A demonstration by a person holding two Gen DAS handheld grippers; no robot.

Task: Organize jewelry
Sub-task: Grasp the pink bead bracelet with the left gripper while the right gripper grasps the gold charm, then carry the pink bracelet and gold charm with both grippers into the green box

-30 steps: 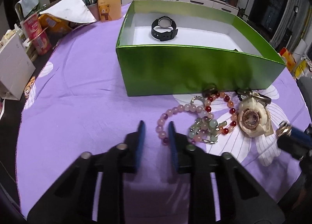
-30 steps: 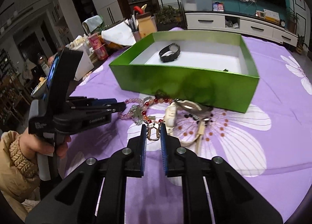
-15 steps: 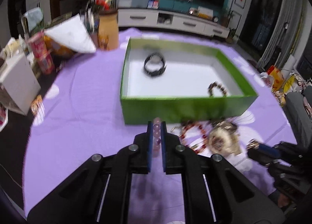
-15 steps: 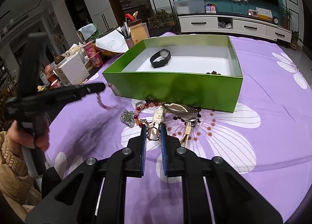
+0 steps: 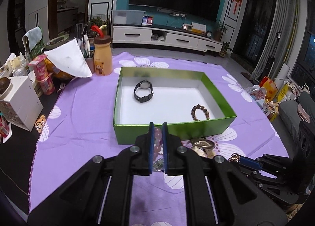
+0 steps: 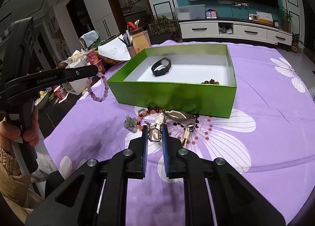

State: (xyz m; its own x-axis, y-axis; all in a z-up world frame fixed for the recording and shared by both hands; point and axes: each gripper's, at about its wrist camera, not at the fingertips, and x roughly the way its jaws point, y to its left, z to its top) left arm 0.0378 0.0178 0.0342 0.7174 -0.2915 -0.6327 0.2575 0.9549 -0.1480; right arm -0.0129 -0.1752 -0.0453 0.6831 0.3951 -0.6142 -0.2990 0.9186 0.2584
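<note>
Up it comes: the left gripper [image 5: 157,127], which a second ago sat low over the cloth with its jaws spread beside the pink bead bracelet [image 6: 97,88], has clamped on that bracelet and lifted it clear of the table. From the right wrist view the loop of pale pink and purple beads dangles freely from the pinched tips, in the air to the left of the green box [image 6: 173,93] and above the purple flowered tablecloth [image 6: 265,127]. A hand [image 6: 18,129] grips the tool's handle at the left edge.

Big picture now: the tablecloth covers the table, and the open green box sits on it. Inside, on the white floor, a black watch [image 5: 143,90] lies towards the far left corner, and a brown bead bracelet [image 5: 199,112] rests near the front right wall.

Just in front of the box's near wall, a small heap of jewelry [image 6: 157,119] waits on the cloth: red and orange beads, pale green beads, a cream pendant.

The right gripper [image 6: 154,133] is down at that heap, jaws pressed together on a small gold clasp [image 6: 152,134].
</note>
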